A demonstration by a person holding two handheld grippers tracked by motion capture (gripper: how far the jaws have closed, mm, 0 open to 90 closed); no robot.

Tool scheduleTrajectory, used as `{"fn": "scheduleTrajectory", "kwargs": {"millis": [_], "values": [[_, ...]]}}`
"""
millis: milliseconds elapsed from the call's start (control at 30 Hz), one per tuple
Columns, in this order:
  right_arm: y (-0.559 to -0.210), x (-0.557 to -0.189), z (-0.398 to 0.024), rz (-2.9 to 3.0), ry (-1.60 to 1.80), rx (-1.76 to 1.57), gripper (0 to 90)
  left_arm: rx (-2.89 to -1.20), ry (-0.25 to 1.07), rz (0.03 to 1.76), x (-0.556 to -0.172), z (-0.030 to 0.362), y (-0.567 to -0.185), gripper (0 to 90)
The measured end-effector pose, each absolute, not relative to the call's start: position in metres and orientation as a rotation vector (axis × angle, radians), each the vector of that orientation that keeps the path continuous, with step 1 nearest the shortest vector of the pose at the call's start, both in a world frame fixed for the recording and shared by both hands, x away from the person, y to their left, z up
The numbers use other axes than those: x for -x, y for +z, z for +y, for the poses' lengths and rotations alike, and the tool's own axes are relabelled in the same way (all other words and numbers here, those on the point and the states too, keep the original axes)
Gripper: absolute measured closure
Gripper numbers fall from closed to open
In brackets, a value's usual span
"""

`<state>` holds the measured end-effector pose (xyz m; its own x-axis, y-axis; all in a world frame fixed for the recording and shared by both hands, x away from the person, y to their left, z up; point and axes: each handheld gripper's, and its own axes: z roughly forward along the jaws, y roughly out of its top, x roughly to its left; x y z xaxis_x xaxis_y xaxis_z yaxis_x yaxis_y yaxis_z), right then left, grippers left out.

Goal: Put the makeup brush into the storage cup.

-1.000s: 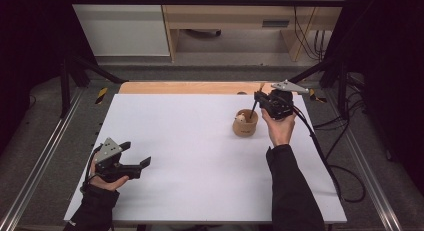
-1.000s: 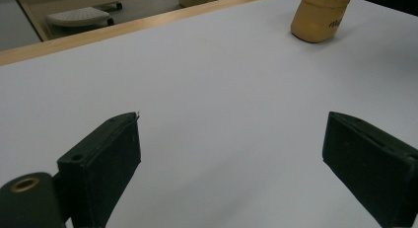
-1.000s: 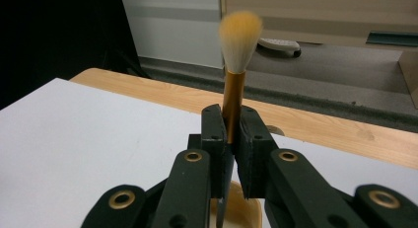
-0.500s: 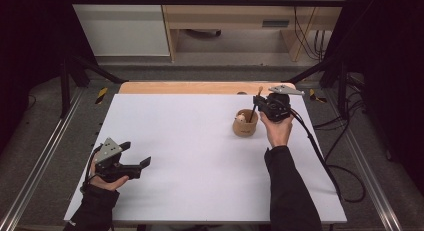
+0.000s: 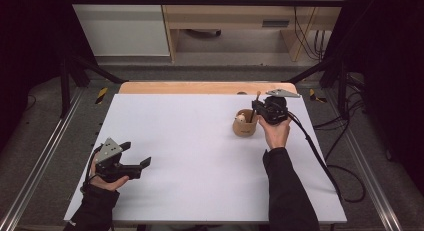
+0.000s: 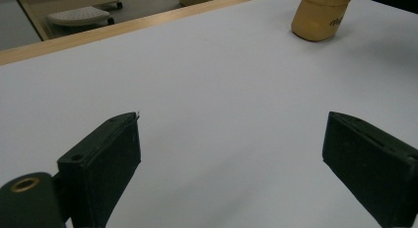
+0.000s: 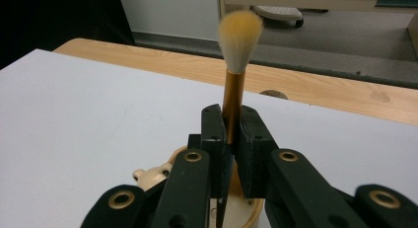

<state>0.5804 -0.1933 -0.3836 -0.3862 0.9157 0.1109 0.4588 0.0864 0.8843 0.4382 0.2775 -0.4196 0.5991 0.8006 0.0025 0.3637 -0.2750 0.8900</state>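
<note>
White tabletop (image 5: 200, 156) bare apart from a tan wooden holder cup (image 5: 244, 125) toward its far right, placed within easy reach of the right hand. Right gripper (image 7: 230, 139) sits directly above the cup, jaws clamped tight on the orange handle of a brush (image 7: 234, 85), bristles up, lower end inside the cup; likely being stood in it. A small pale figure (image 7: 149, 176) shows at the cup rim. Left gripper (image 6: 231, 154) idle near the left front edge, jaws wide apart, holding nothing.
</note>
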Motion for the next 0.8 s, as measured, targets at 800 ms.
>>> {"fn": "scheduleTrajectory", "kwargs": {"millis": [800], "values": [[-0.3933,-0.5852,-0.1919,1.927,1.208,-1.378,82.5,-1.874,0.575,0.938,-0.4387,0.2777,-0.4201,7.3]]}}
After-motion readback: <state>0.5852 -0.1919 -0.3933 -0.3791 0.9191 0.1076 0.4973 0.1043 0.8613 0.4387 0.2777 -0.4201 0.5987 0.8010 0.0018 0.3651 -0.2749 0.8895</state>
